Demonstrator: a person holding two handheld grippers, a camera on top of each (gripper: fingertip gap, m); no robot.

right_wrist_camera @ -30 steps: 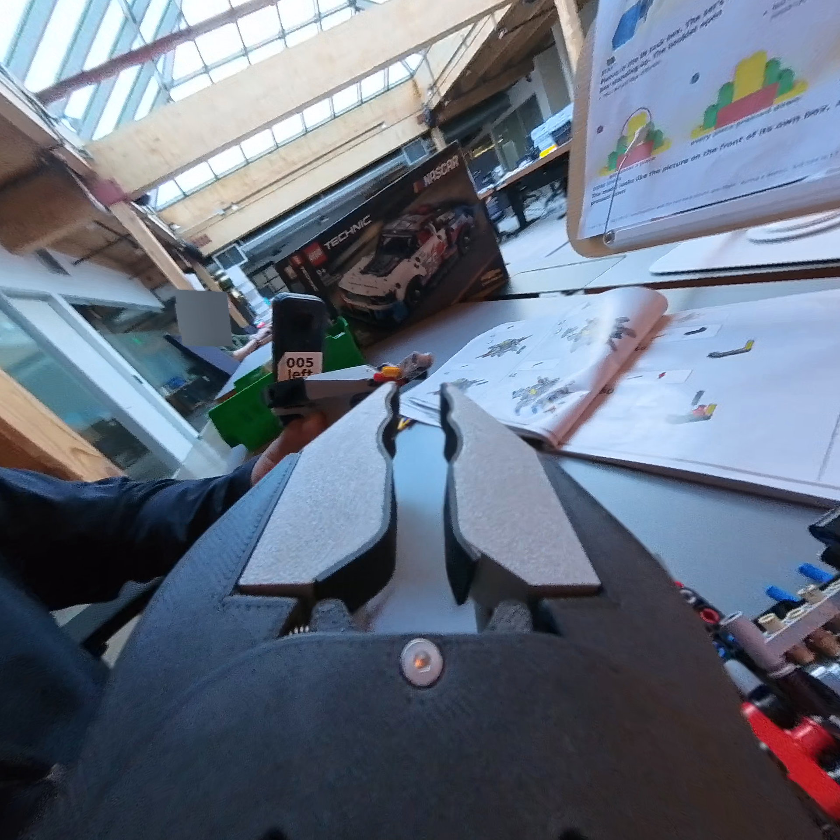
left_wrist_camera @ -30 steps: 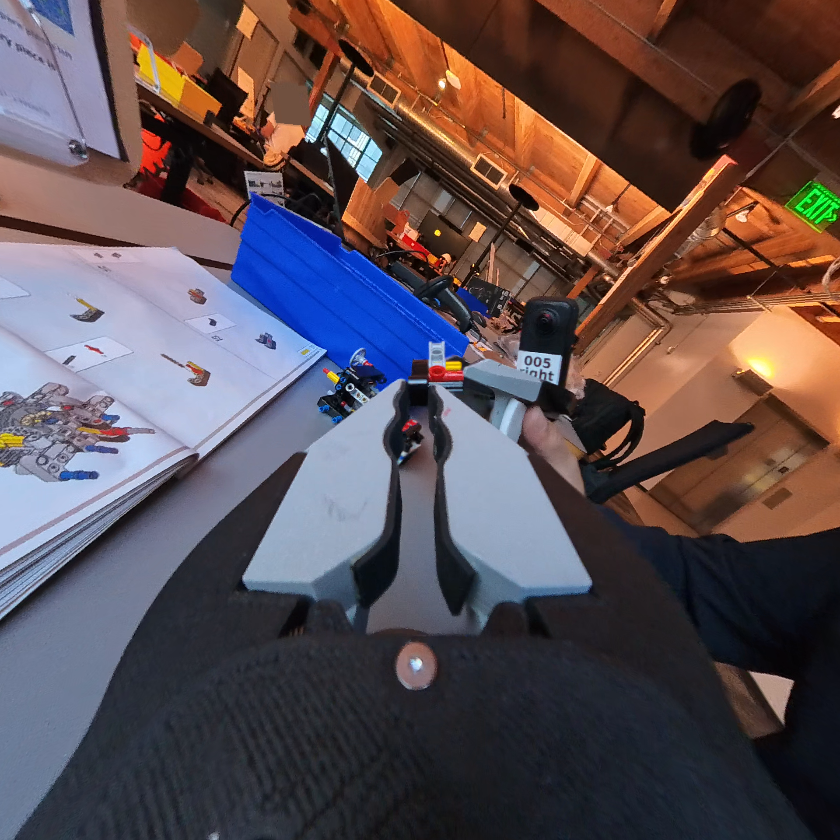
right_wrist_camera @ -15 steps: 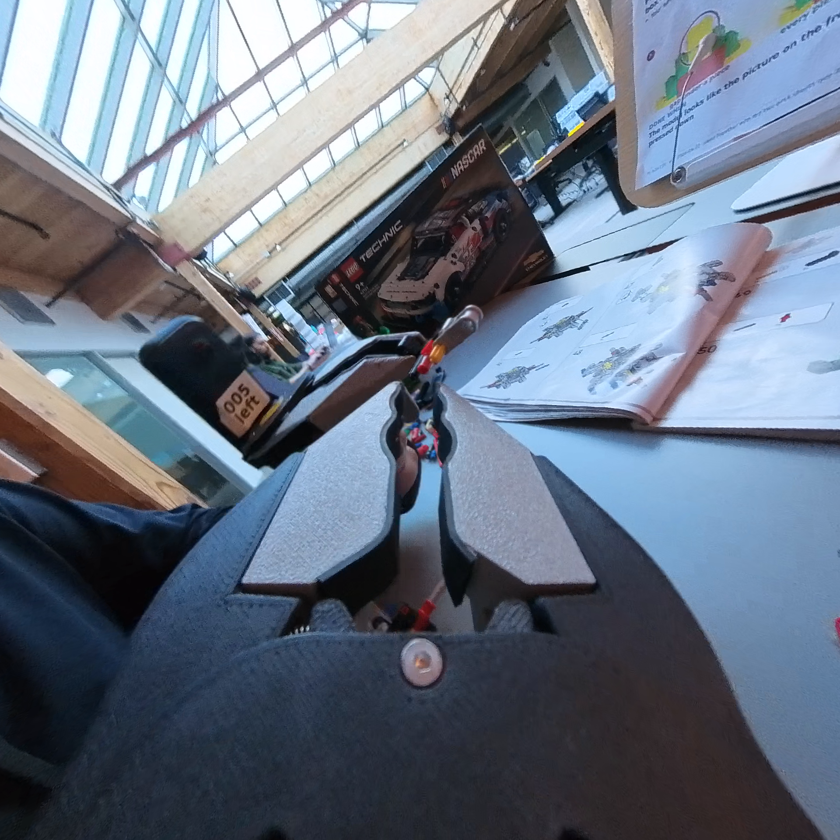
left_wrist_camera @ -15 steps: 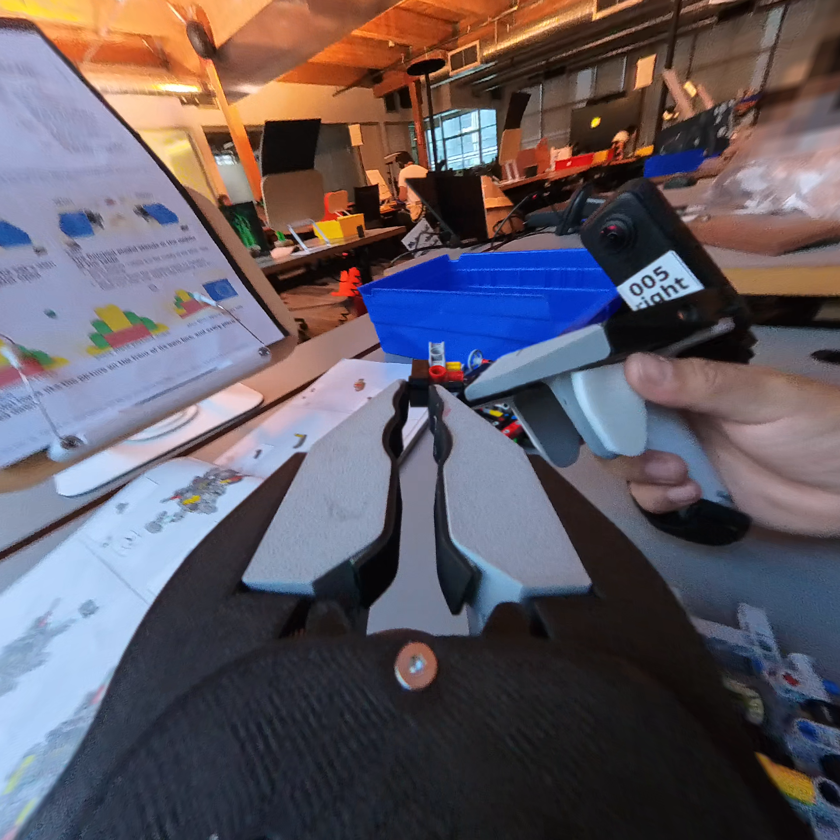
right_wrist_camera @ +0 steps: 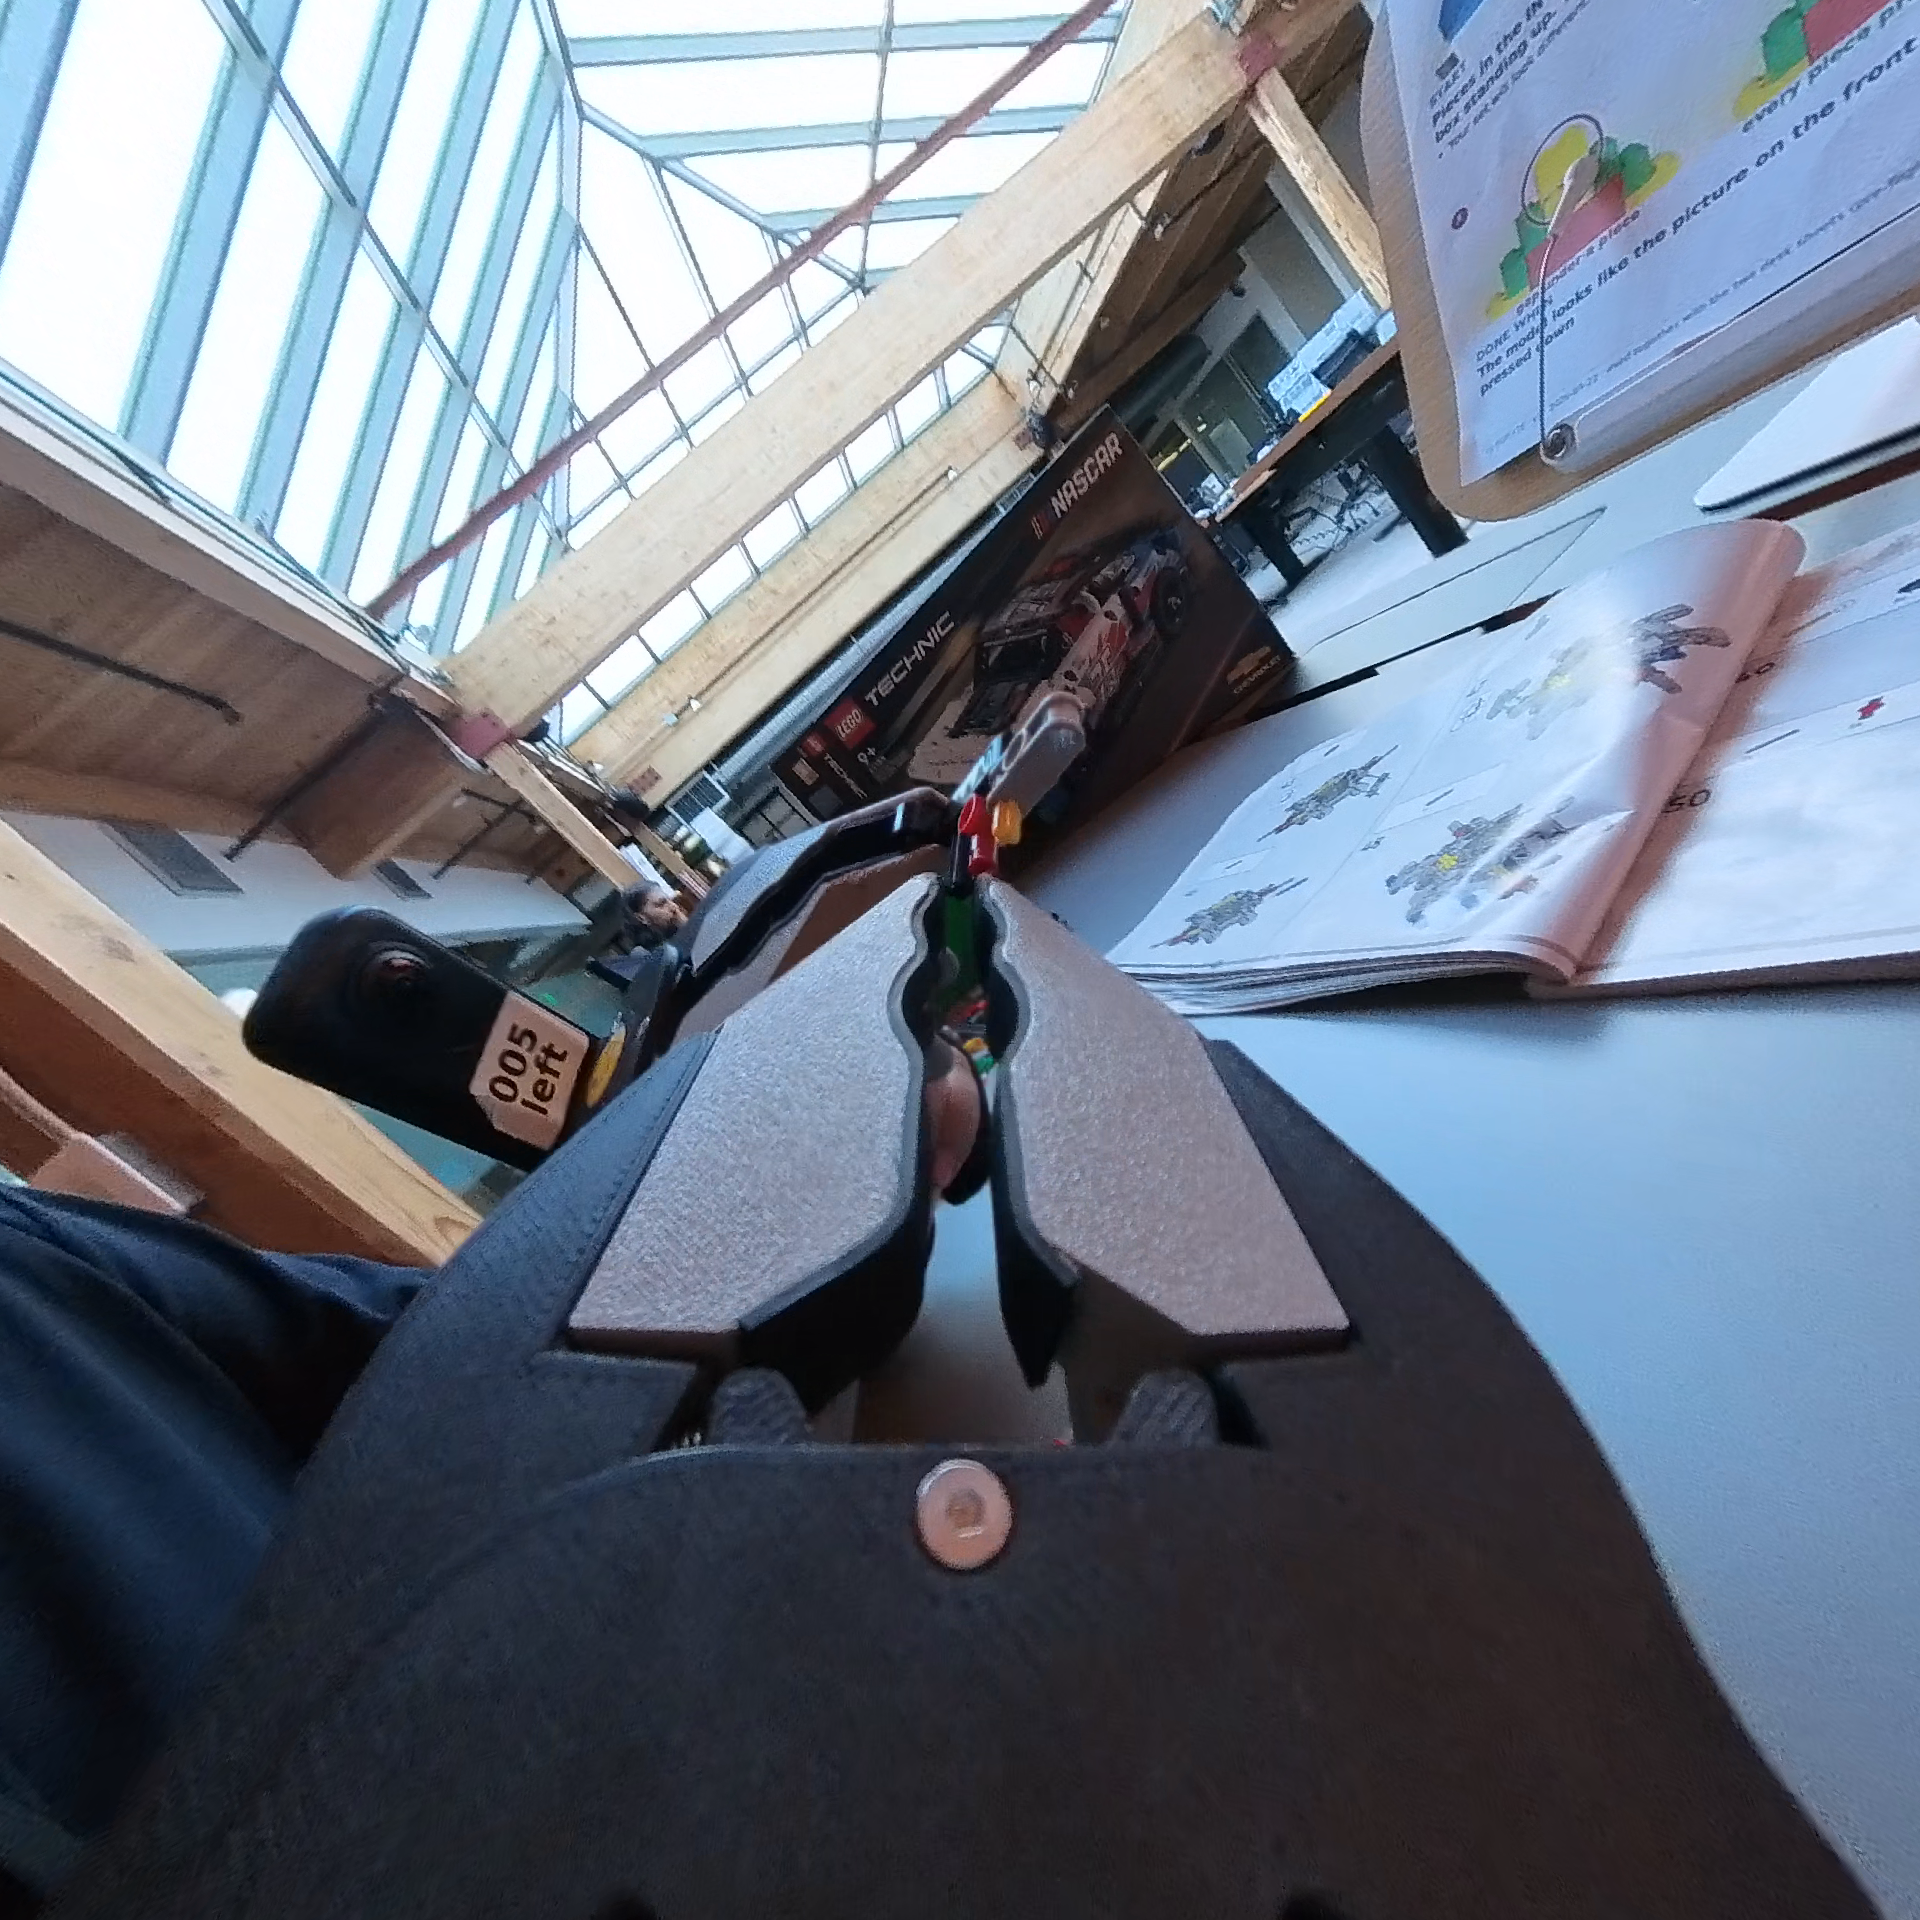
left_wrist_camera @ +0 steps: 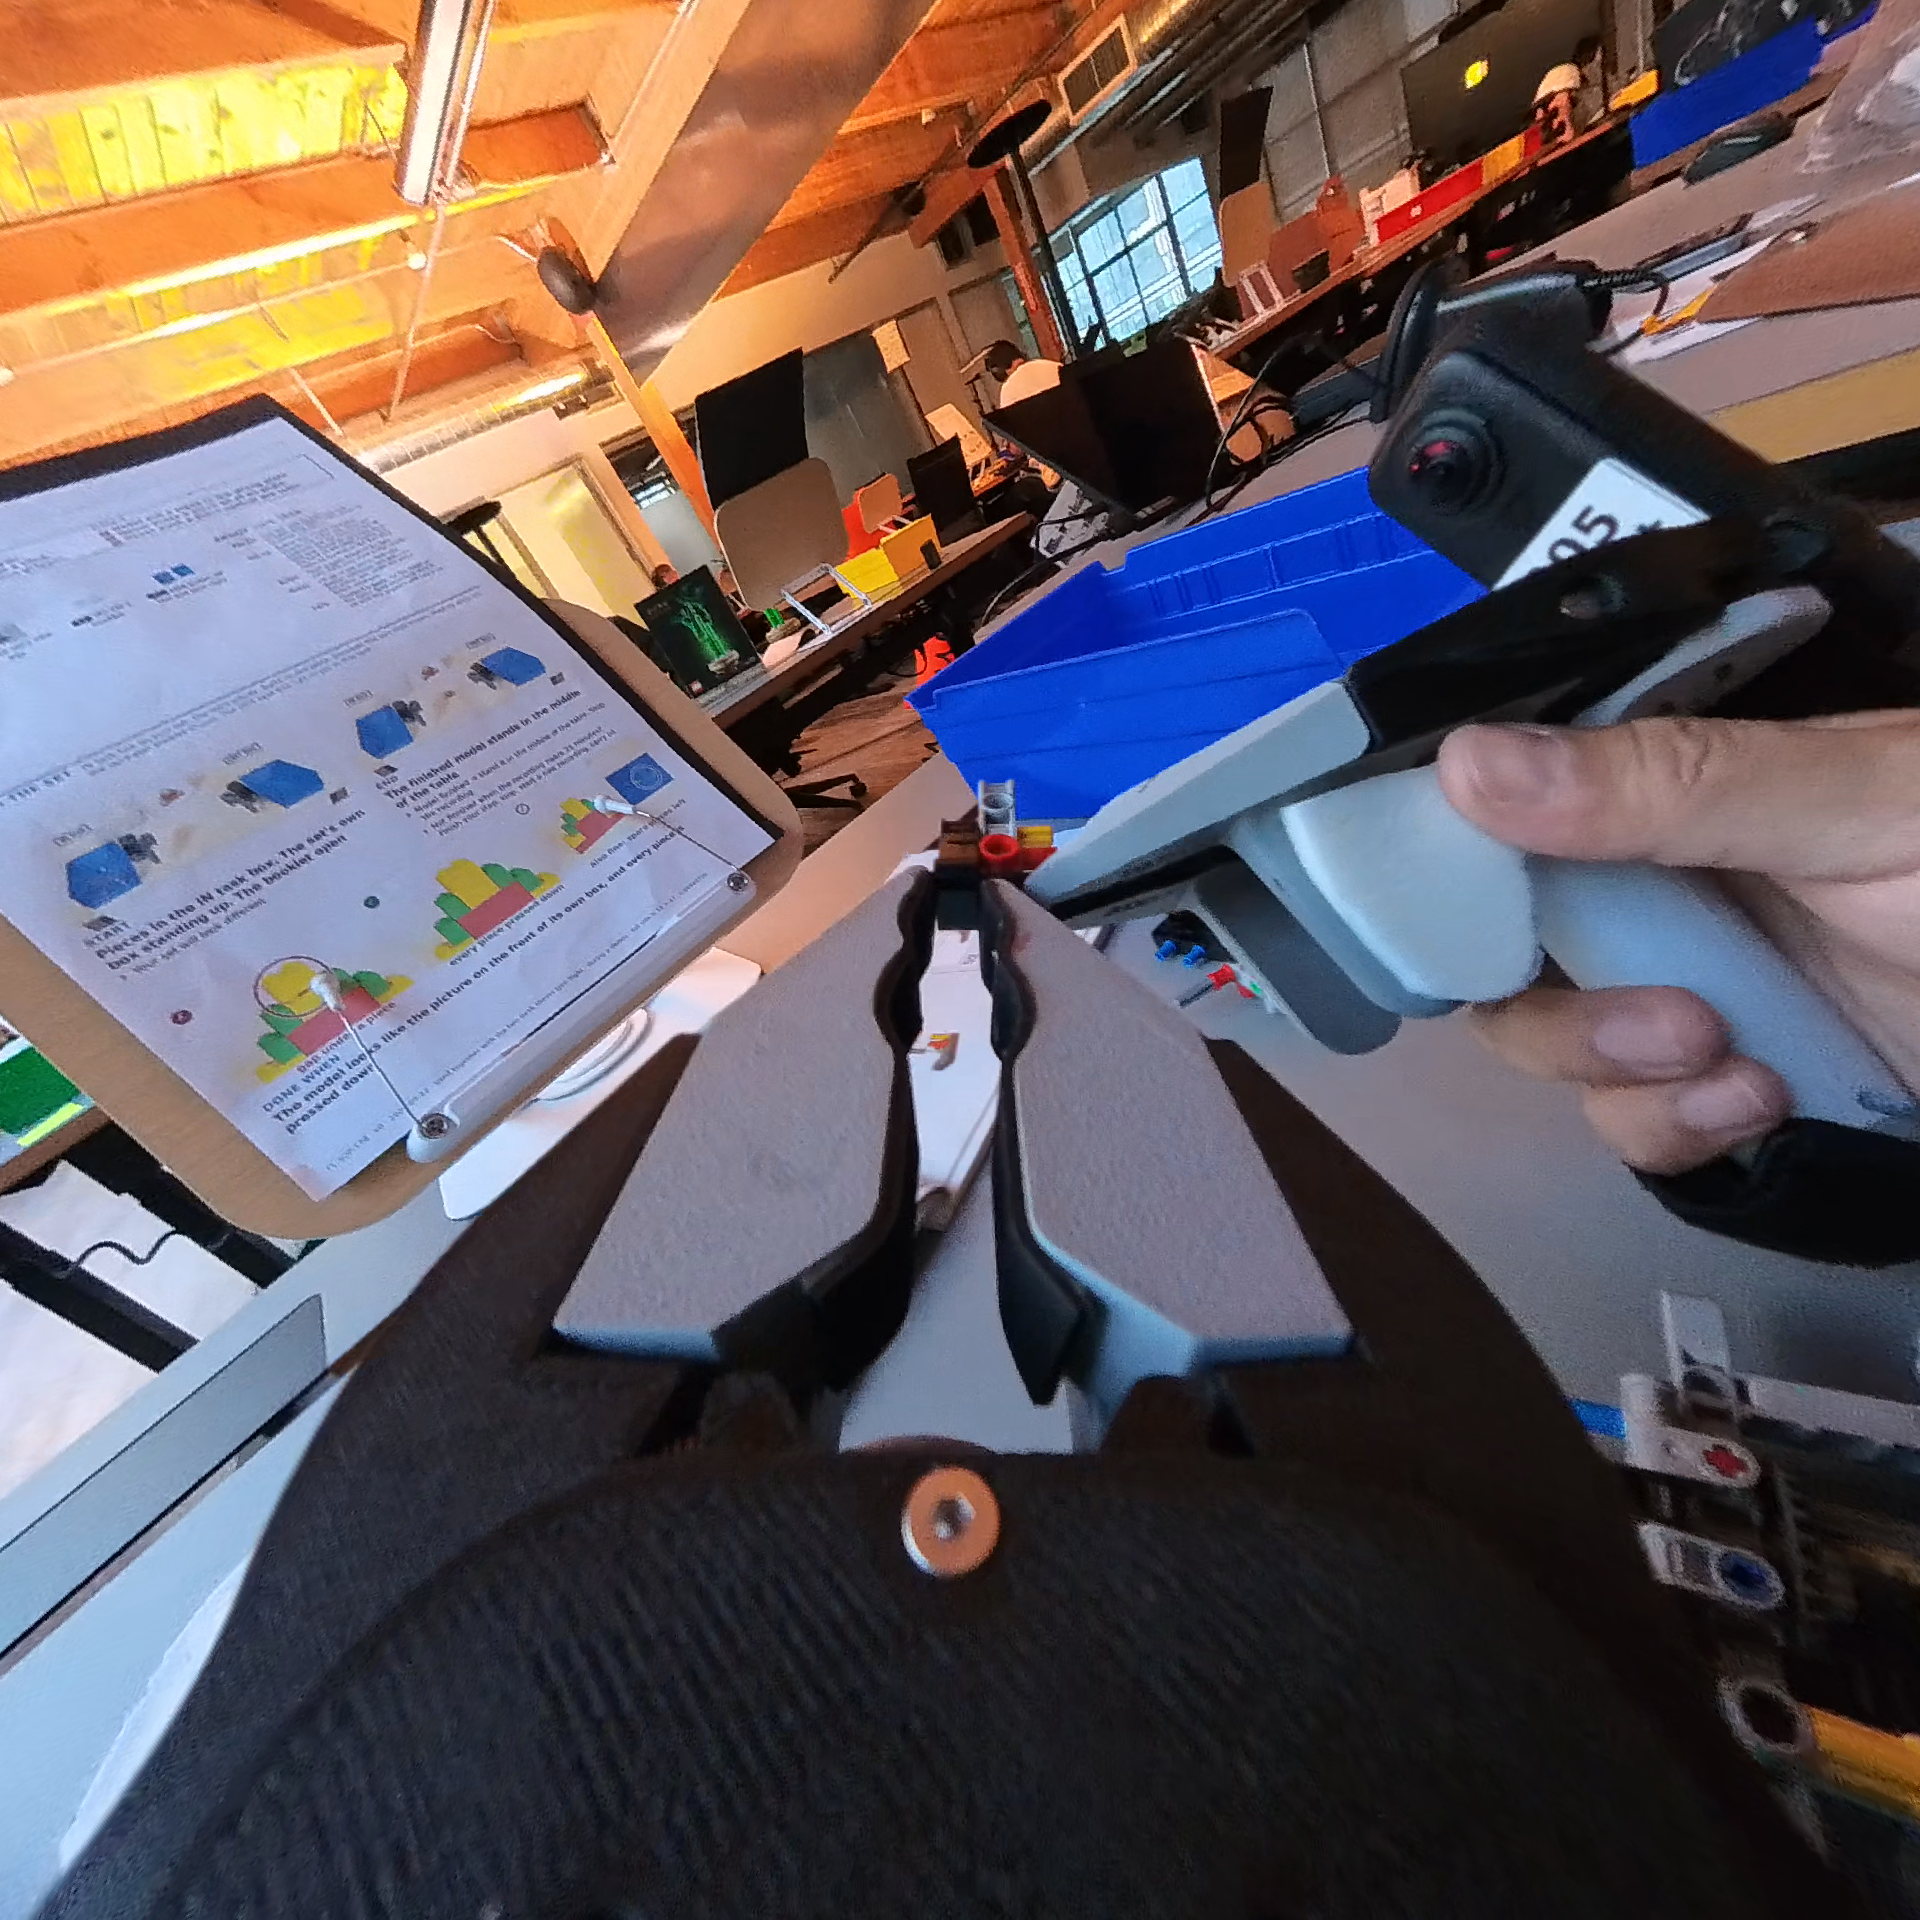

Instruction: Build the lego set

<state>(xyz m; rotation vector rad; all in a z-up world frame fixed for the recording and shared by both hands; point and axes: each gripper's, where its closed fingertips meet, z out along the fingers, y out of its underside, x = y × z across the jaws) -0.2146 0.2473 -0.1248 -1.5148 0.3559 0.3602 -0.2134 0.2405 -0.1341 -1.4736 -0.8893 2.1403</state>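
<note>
since the earlier frame the right gripper has been brought in from 3 o'clock and its jaws have been drawn together. at 9 o'clock in the left view an instruction board is seen; at 12 o'clock a small brick assembly is pinched by its black part in the nearly closed jaws of the left gripper, above the tabletop. a blue bin stands behind. the right jaws are closed on the assembly's thin black edge. both grips are best kept steady and aligned.
</note>
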